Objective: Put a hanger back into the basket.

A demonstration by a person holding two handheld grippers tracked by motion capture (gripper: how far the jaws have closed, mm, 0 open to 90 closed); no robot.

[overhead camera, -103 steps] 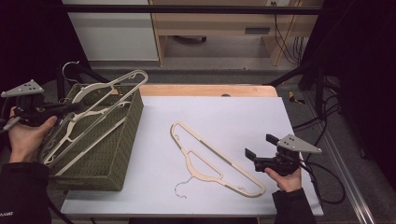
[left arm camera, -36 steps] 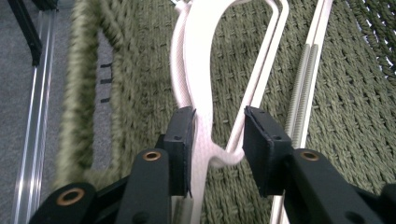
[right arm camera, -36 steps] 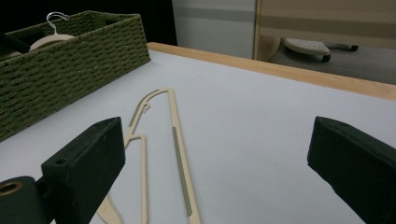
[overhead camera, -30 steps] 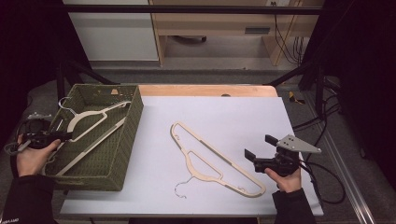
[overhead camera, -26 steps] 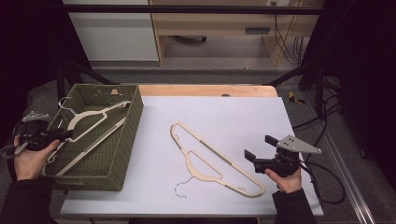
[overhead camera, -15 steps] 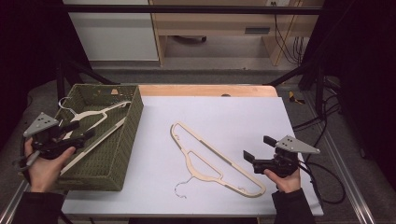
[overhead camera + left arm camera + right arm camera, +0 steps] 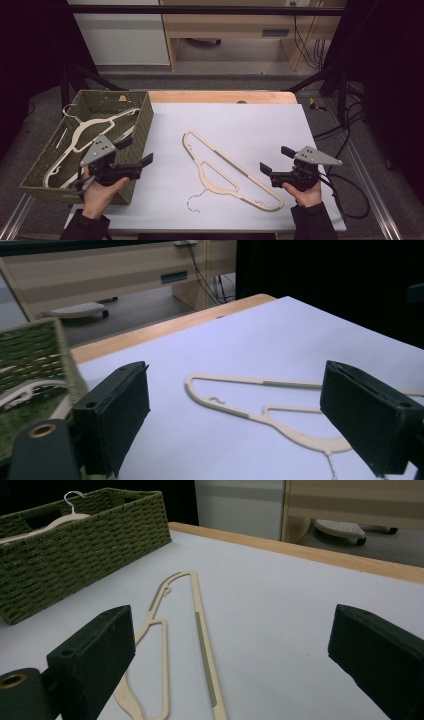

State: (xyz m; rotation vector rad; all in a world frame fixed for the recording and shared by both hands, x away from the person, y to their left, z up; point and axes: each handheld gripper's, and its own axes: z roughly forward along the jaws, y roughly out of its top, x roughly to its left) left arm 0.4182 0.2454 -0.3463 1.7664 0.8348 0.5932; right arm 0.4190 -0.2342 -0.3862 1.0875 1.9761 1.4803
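Left tongs (image 7: 135,151) are hovering over the near right corner of the green wicker basket (image 7: 142,117), at 8 o'clock on the bench (image 7: 250,120); jaws have just been opening, now spread, nothing between them. Right tongs (image 7: 274,159) are spread and empty at 4 o'clock. Cream hanger (image 7: 227,172) is lying flat at centre, between both tongs. Second hanger (image 7: 82,132) is resting in the basket.

No text, label, brand, number or sign can be read anywhere in these views. The hanger (image 7: 231,171), the basket (image 7: 141,125) and the white surface (image 7: 250,125) carry no print that can be made out. The furniture at the back shows only plain panels.
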